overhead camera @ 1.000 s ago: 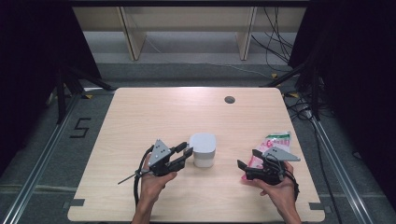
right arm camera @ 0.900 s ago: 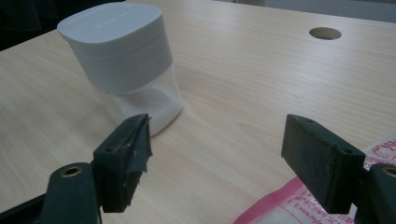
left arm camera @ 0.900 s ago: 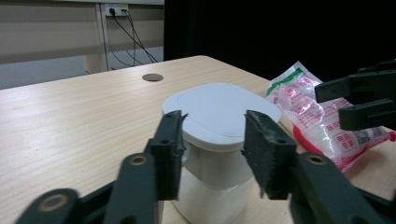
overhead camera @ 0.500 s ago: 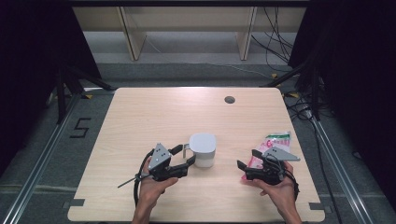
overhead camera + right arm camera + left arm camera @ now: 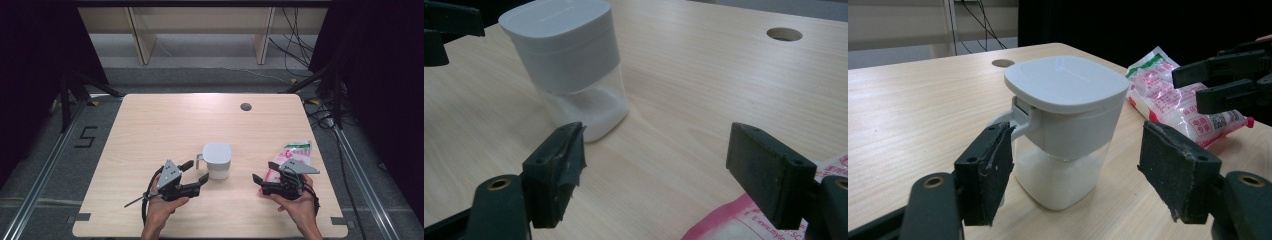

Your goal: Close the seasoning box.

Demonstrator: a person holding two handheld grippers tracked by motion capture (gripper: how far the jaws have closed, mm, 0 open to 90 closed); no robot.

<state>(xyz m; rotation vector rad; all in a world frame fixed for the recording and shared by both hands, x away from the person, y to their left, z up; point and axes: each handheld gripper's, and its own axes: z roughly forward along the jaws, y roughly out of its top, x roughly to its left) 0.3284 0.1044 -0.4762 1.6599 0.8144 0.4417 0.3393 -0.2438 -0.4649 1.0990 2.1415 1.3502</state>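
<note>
Pale wood grain runs across the table (image 5: 165,130) where we work, and near its front edge we hold a gripper in each hand. Seen from the high view, our left gripper (image 5: 196,171) sits at about 7 o'clock from the jug (image 5: 217,160), its tips just beside the jug's handle side. Its jaws have just been opening and now stand wide. In the left gripper view (image 5: 1075,172) the jug stands beyond and between the two black pads (image 5: 988,172), and neither pad presses on it; whether the left pad brushes the handle (image 5: 1005,120) we cannot tell.

Our right gripper (image 5: 263,172) lies at about 4 o'clock from the jug, well apart from it, with bare tabletop between. Its jaws also stand wide and grip nothing. In the right gripper view (image 5: 656,170) its right pad hangs over a corner of the pink bag (image 5: 744,222).

The jug stands upright, long axis vertical, with a white square lid (image 5: 1065,80) closed on top and white powder in the clear lower part. Its handle points to about 9 o'clock in the high view, toward our left gripper.

The pink and white bag (image 5: 295,155) lies flat at the jug's 3 o'clock, stretching away from us toward 1 o'clock.

Farther off, a round hole (image 5: 245,106) sits in the table at about 1 o'clock from the jug.
</note>
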